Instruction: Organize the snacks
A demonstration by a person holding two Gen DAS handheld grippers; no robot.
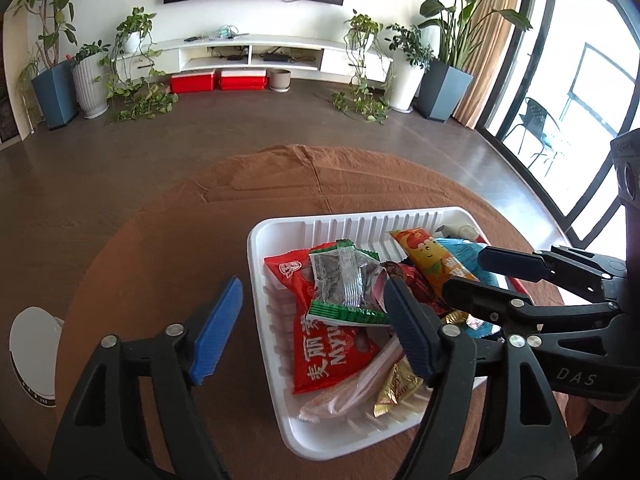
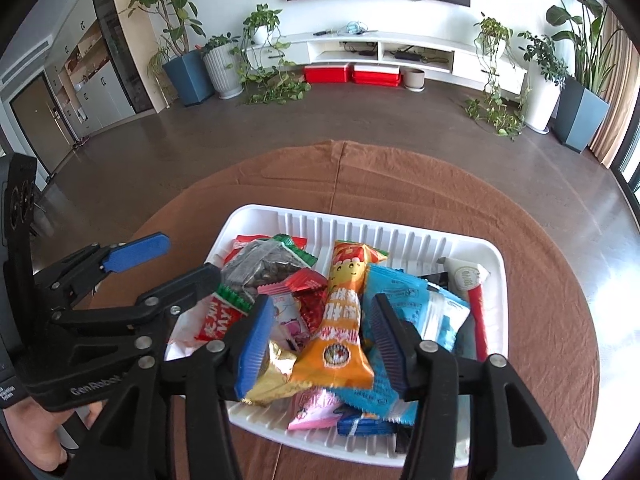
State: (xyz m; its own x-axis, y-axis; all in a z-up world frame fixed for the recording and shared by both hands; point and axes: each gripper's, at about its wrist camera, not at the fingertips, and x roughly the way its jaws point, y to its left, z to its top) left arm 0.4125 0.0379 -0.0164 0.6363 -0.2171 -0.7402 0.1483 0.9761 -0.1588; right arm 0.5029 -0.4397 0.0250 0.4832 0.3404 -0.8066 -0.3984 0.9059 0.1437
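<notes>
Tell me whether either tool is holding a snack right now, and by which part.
Nothing is held. The left tool and the right tool both stand open above the snacks in the white tray.

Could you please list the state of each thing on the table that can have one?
Left hand-held gripper: open, holding nothing.
Right hand-held gripper: open, over the snacks.
White tray: upright, piled with packets.
Orange packet: sealed, lying on the pile.
Sunflower-seed packet: sealed, on the red packet.
</notes>
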